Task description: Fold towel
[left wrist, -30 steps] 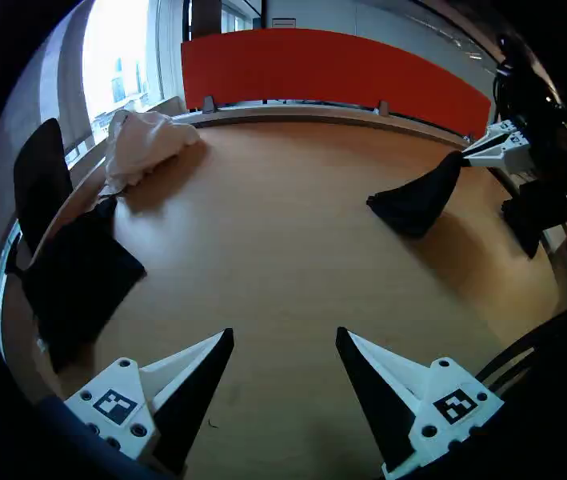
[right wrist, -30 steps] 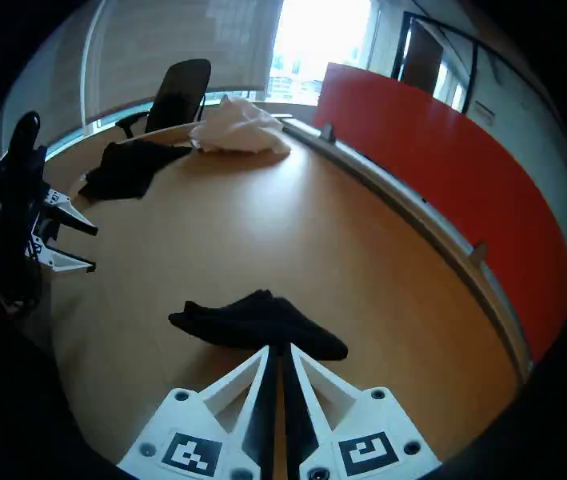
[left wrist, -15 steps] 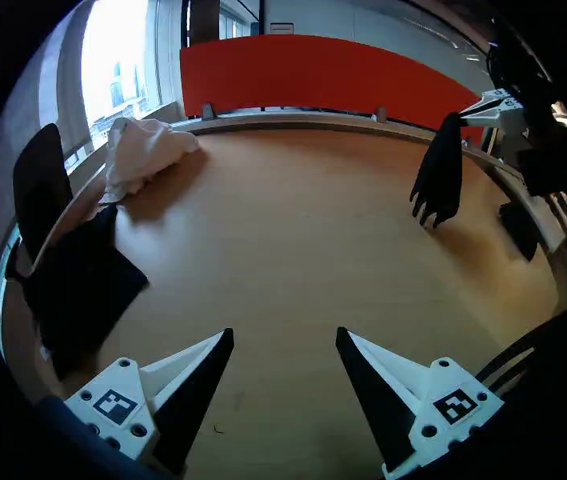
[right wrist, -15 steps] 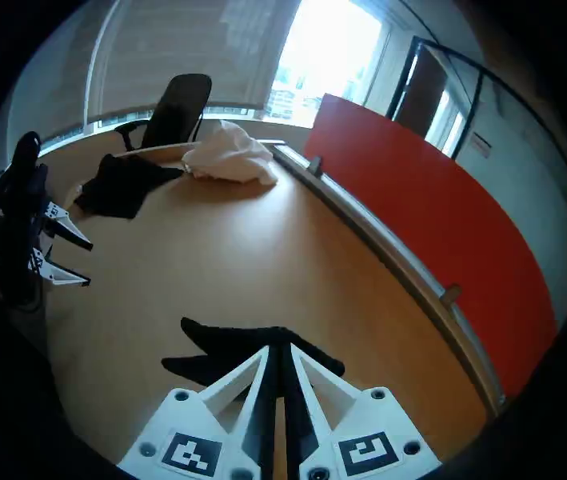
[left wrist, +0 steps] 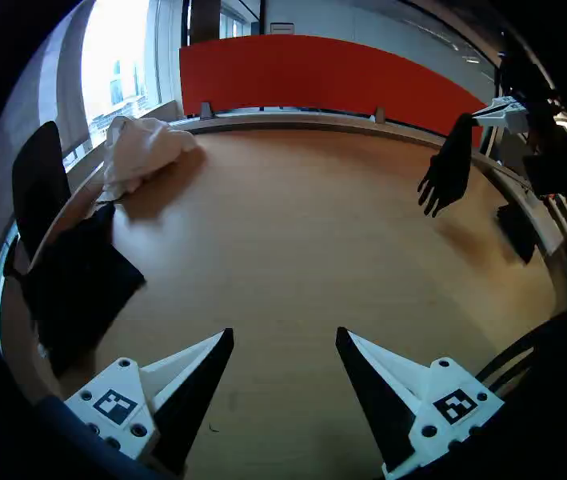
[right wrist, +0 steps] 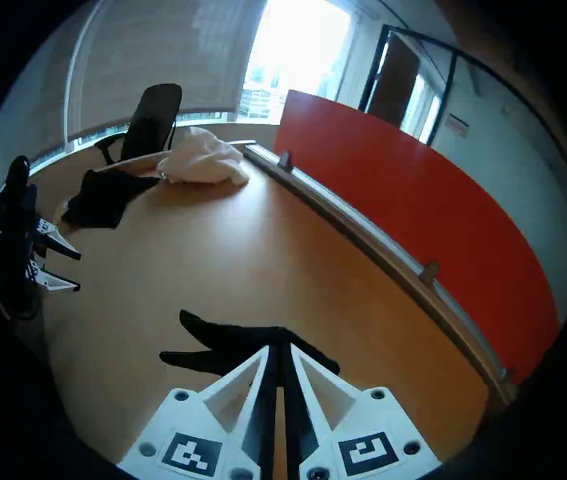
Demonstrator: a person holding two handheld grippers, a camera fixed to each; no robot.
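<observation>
The towel [left wrist: 445, 164], a small black cloth, is off the table [left wrist: 299, 240] in the left gripper view. It hangs bunched at the far right from the right gripper [left wrist: 479, 114], its lower edge falling in loose points above its own shadow. The left gripper [left wrist: 283, 331] sits in the foreground with its jaws spread wide and nothing between them, well apart from the towel. A white cloth heap [left wrist: 139, 148] lies at the far left of the table, with a dark cloth [left wrist: 75, 280] nearer along the left edge. A red partition [left wrist: 323, 76] runs along the back. In the right gripper view the jaws are pressed together, pinching the towel at one spot on its upper edge. The black fabric spills out below and to the left of the tips, over the wood. The left gripper shows small at the left edge, near the table's rim. I judge that folding proper has not begun, since no crease or doubled layer can be made out and only one point of the cloth is held. What is left is nearly everything: the towel has to be laid down and spread flat, a second corner taken by the free gripper, and one half brought over the other.
</observation>
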